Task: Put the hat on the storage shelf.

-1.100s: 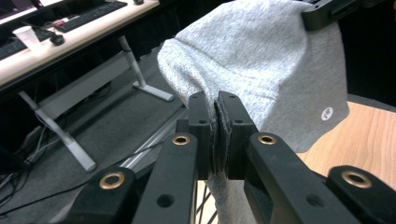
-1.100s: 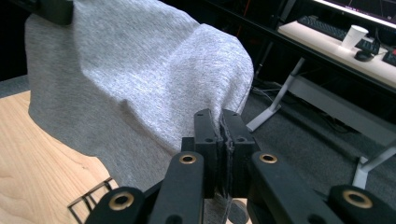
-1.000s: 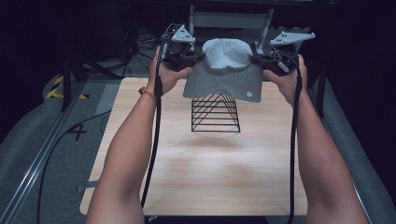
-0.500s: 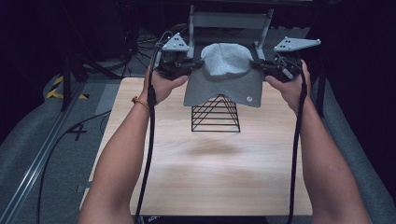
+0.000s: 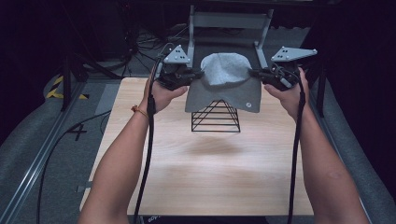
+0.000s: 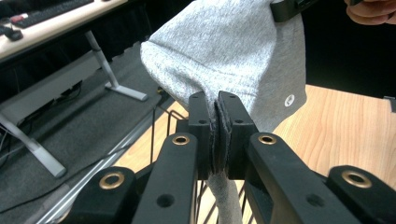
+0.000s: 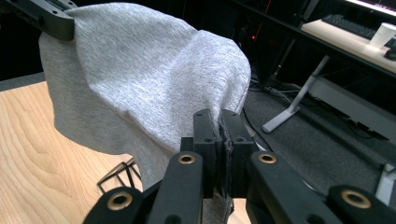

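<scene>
Grey knit fabric, a hat-like cloth (image 5: 223,81) with a small round white tag near its lower right corner, hangs stretched between 2 grippers above a black wire pyramid rack (image 5: 215,116) on the wooden table (image 5: 210,172). The left gripper (image 5: 198,73) has its jaws clamped tight on the cloth's left edge. The right gripper (image 5: 254,73) has its jaws pinched together on the right edge. The cloth's lower hem drapes over the rack's apex.
</scene>
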`<state>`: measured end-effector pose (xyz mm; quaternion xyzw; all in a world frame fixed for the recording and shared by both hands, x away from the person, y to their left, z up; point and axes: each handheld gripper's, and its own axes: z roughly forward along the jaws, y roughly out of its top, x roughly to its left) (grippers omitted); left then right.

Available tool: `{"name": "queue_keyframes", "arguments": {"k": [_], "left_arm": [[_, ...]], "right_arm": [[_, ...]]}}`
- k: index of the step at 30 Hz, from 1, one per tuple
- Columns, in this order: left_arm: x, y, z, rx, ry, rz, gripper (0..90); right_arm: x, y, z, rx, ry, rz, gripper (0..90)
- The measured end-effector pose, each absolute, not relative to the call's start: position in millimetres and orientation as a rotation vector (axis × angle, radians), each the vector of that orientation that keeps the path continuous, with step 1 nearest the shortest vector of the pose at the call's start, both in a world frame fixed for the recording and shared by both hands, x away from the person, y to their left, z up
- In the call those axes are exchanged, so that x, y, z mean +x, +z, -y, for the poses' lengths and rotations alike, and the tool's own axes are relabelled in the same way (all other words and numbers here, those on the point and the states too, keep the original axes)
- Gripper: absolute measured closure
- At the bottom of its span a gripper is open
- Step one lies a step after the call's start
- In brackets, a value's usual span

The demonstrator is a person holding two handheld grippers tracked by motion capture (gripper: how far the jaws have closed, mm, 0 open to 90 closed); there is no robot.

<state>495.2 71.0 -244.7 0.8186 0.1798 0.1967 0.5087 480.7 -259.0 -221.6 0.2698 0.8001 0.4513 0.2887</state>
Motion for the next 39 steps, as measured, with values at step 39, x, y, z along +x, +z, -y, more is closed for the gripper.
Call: {"name": "queue_keyframes", "arguments": {"k": [39], "left_arm": [[499,-375,-65,2.074,0.384,-0.558,84.7]], "right_arm": [[486,-363,260,0.836,1.144,-2.329,86.4]]}}
